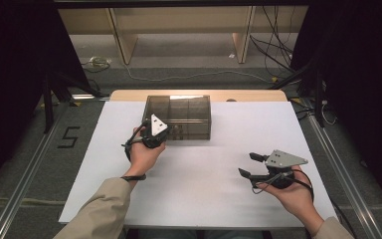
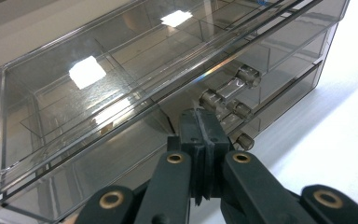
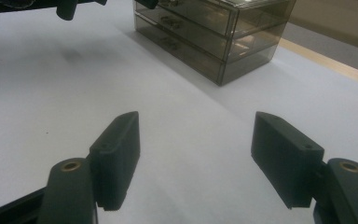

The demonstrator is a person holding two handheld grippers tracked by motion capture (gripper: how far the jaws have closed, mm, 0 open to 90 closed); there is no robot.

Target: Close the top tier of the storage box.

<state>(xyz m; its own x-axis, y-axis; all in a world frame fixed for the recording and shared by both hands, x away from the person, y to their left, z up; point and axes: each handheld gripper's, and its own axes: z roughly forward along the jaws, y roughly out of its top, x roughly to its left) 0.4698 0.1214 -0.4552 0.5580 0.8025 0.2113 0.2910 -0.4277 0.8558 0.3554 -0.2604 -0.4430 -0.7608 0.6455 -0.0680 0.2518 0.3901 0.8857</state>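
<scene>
Drawers in a smoky clear plastic organizer (image 1: 179,117) are the matter in hand; the box is sitting at the far middle of the white table (image 1: 204,189), its handled front turned toward the person's left. In the left gripper view the clear bar handles (image 2: 230,91) are lying just past the jaw tips, one above another. The left gripper (image 2: 203,135) is pressing its jaws together with nothing visibly between them, tips close to the drawer front just below the upper handle; whether they are touching the plastic I cannot tell.

To do this step well, I judge the jaws should be opening a little, closing around one bar handle at its middle, and then drawing straight back along the drawer's run, level, so the light box is not sliding or tipping. The free gripper could be steadying the casing.

The left hand (image 1: 144,152) is reaching in from the box's near left corner, wrist angled inward, forearm crossing the table's near left. The right gripper (image 1: 256,165) is lying well apart at the near right, jaws spread wide and holding nothing, pointing left across the bare table.
</scene>
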